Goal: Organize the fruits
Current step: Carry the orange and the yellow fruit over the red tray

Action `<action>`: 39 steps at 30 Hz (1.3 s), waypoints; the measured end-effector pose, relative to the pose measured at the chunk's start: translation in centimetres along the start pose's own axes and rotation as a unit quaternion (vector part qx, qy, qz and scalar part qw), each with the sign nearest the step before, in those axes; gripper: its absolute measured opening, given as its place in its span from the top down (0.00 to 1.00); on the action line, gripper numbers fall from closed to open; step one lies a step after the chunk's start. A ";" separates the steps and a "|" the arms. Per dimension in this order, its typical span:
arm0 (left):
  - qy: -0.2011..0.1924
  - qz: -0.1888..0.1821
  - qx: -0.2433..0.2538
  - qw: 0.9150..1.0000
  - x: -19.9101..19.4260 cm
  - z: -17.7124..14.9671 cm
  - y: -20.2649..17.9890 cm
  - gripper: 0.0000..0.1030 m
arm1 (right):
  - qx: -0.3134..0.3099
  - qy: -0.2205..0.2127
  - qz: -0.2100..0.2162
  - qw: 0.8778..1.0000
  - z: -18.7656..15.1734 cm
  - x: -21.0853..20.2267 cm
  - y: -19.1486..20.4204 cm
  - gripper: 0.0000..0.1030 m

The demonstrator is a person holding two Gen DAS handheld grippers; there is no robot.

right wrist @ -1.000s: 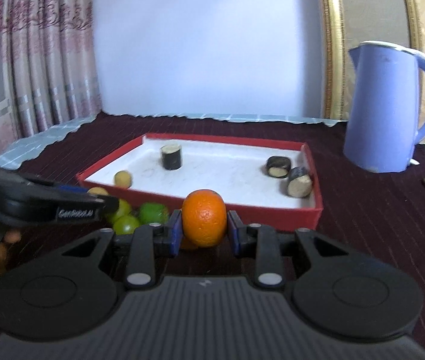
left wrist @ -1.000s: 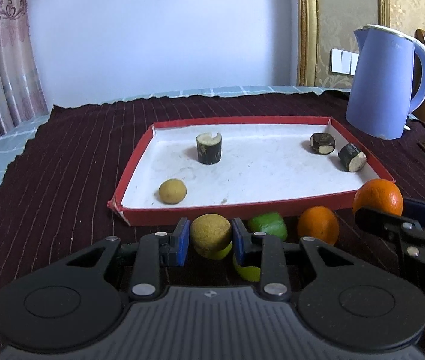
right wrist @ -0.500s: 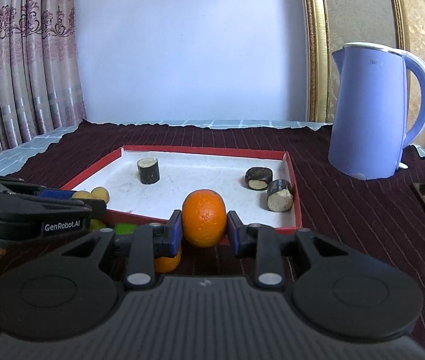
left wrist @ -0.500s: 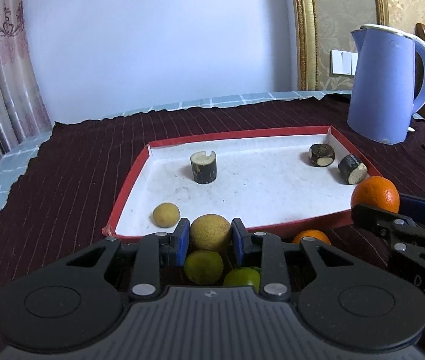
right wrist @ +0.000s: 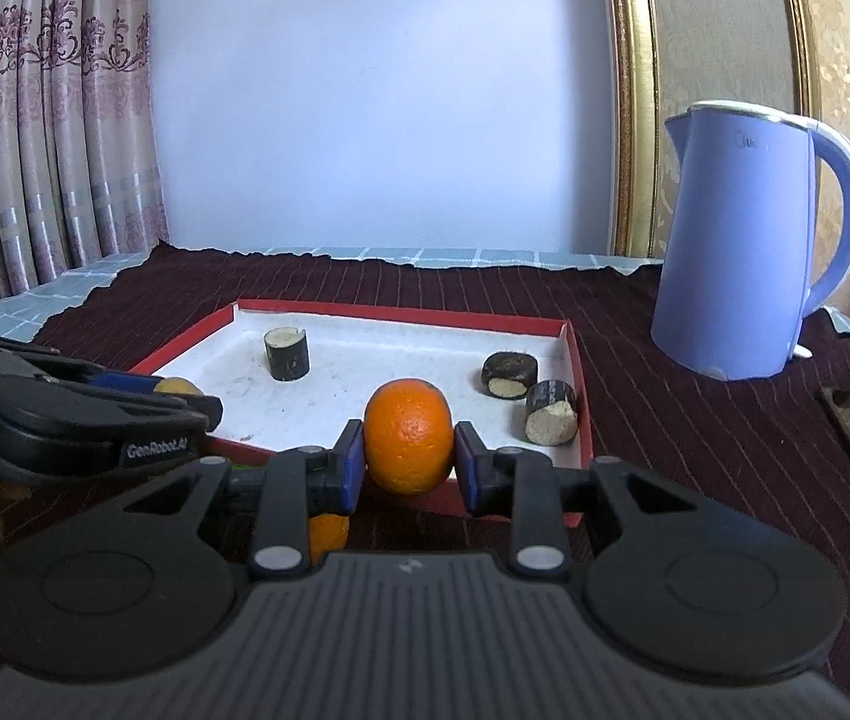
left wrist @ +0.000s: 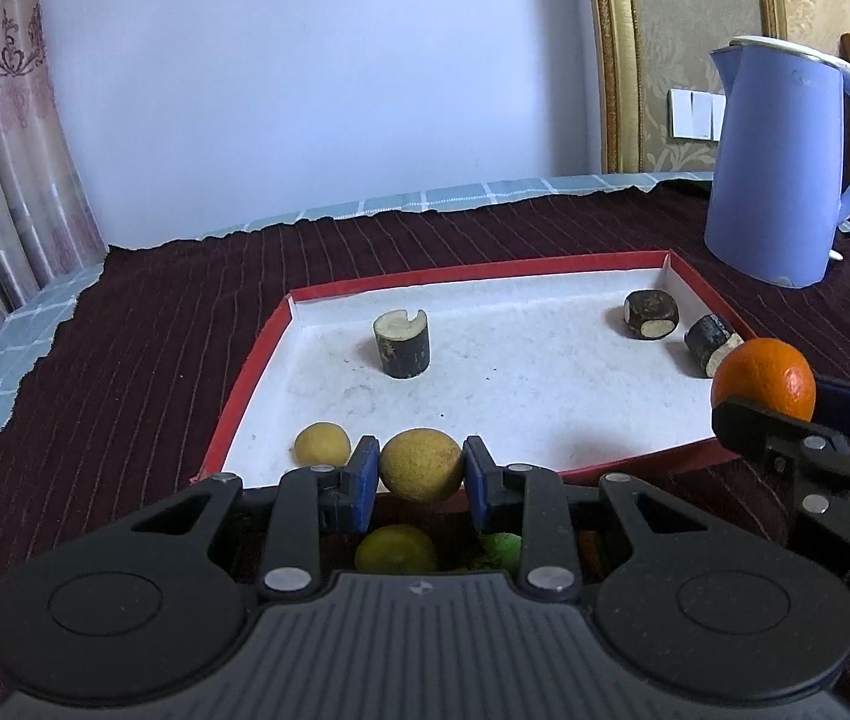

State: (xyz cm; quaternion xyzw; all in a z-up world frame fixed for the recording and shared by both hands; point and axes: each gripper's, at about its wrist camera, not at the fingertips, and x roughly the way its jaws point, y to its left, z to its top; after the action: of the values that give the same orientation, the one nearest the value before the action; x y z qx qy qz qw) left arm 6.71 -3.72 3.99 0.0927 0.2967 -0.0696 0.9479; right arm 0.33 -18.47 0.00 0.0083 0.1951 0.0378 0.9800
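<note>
**Fruits: two in the grip, few in the tray**

From the left wrist we see the left gripper closed on a yellow fruit above the near edge of the tray. One small yellow fruit lies inside; green ones wait below.

From the right wrist, the right gripper clamps an orange at the tray rim; another orange remains outside.

A home: patterned curtains, gilt-framed wall panel, electric kettle on clothed table.
</note>
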 end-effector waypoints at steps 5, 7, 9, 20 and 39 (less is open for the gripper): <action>0.002 0.002 -0.002 1.000 0.3 0.6 -0.2 0.71 | -0.002 -0.005 -0.001 1.000 0.6 0.2 -0.2 0.71; 0.002 0.004 0.000 1.000 0.5 0.8 -0.3 0.71 | -0.004 -0.006 -0.001 1.000 0.7 0.3 -0.3 0.71; 0.003 0.007 0.002 1.000 0.7 1.0 -0.5 0.71 | -0.004 -0.006 -0.001 1.000 0.8 0.4 -0.3 0.71; 0.016 0.012 0.002 1.000 2.0 1.9 -0.8 0.71 | -0.007 -0.012 0.002 1.000 1.5 0.7 -0.6 0.71; 0.028 0.029 0.012 0.999 4.1 3.2 -1.3 0.71 | -0.006 -0.015 0.003 1.000 2.5 1.7 -1.0 0.72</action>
State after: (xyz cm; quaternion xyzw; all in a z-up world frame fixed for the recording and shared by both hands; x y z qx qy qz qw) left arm 11.61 -6.02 4.03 0.1151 0.3197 -0.0427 0.9395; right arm 2.88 -19.29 1.61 0.0036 0.1799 0.0416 0.9828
